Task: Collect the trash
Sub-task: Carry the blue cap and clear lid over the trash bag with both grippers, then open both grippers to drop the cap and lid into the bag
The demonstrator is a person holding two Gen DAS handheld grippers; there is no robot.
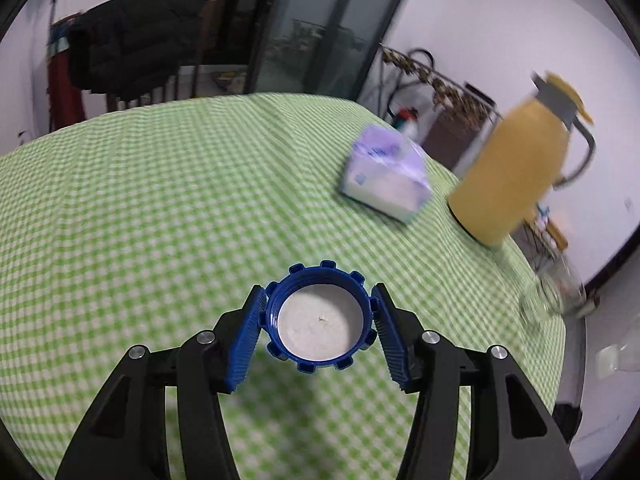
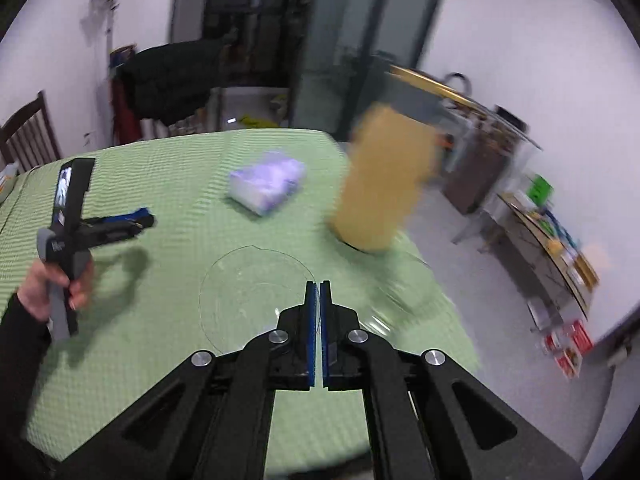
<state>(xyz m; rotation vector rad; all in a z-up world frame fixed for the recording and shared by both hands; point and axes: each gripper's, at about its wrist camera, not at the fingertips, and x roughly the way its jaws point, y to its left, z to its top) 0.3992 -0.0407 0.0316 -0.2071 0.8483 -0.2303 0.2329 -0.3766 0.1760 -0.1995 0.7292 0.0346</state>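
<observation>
A blue ribbed bottle cap [image 1: 322,316], white liner facing up, sits between the blue pads of my left gripper [image 1: 320,320], which is shut on it above the green checked tablecloth [image 1: 160,200]. The right wrist view shows that left gripper [image 2: 138,218] from the side, held by a hand [image 2: 44,284] over the cloth at the left. My right gripper [image 2: 319,286] is shut, its pads pinching the rim of a thin clear round plastic lid [image 2: 248,292] that stays sharp while the scene behind blurs.
A purple-and-white tissue pack [image 1: 386,172] lies mid-table. A yellow thermos jug [image 1: 516,172] stands near the right edge, with a clear glass jar [image 1: 550,294] in front of it. A chair with a dark jacket [image 1: 128,52] stands behind the table. Shelves and floor lie to the right.
</observation>
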